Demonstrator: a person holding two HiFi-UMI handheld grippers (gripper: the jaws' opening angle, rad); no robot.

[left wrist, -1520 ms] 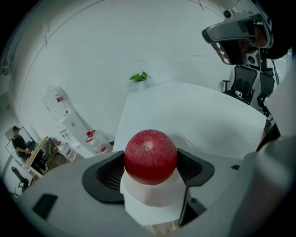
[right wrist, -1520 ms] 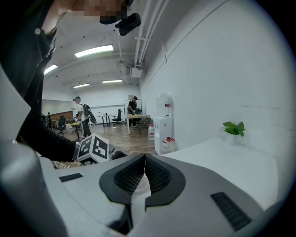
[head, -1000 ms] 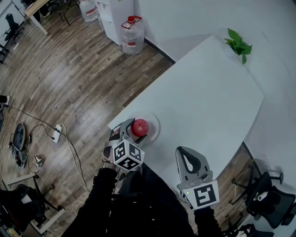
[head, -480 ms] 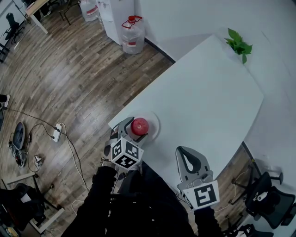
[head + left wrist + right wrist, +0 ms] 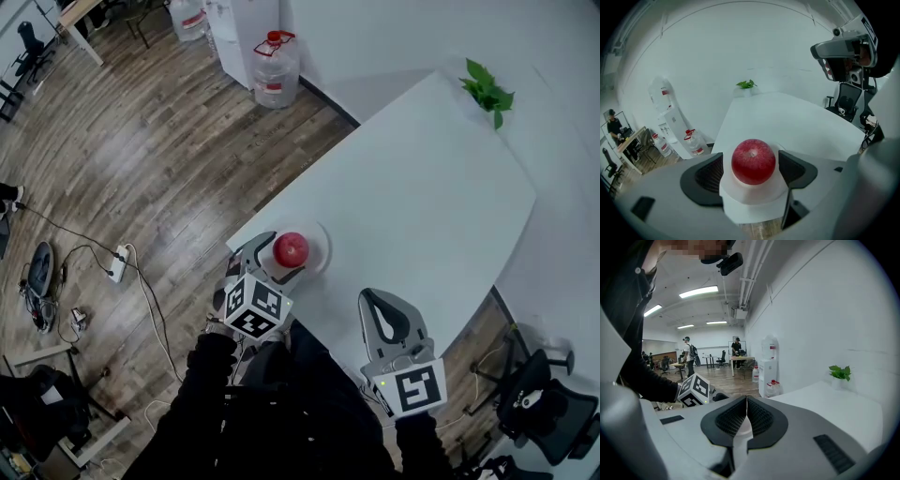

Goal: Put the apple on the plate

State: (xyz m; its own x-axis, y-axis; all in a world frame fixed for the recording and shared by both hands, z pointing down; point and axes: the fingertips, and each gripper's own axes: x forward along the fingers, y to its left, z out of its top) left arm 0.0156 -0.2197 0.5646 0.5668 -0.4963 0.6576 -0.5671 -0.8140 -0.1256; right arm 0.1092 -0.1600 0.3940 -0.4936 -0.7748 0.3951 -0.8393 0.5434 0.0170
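On the small white plate, at the near left corner of the white table: a red apple, upright, stem dimple facing up. Around it, the left gripper, reaching in from the table's edge with jaws spread wide, one black ribbed pad on either side of the fruit. Seen in the left gripper view as released rather than clamped: a thin strip of white plate between each pad and the apple's skin, so beside it and apparently not touching. Behind those jaws, the marker cube and a dark sleeve. To the right, well apart from plate and apple, the right gripper, held over the table's near edge with its own cube nearest the body. Pads pressed flat against each other in the right gripper view, clenched on nothing. At the table's far corner, a small green potted plant. Off the table to the left, wooden floor with a large water bottle by the wall and a power strip with trailing cables. At the lower right, a black office chair.
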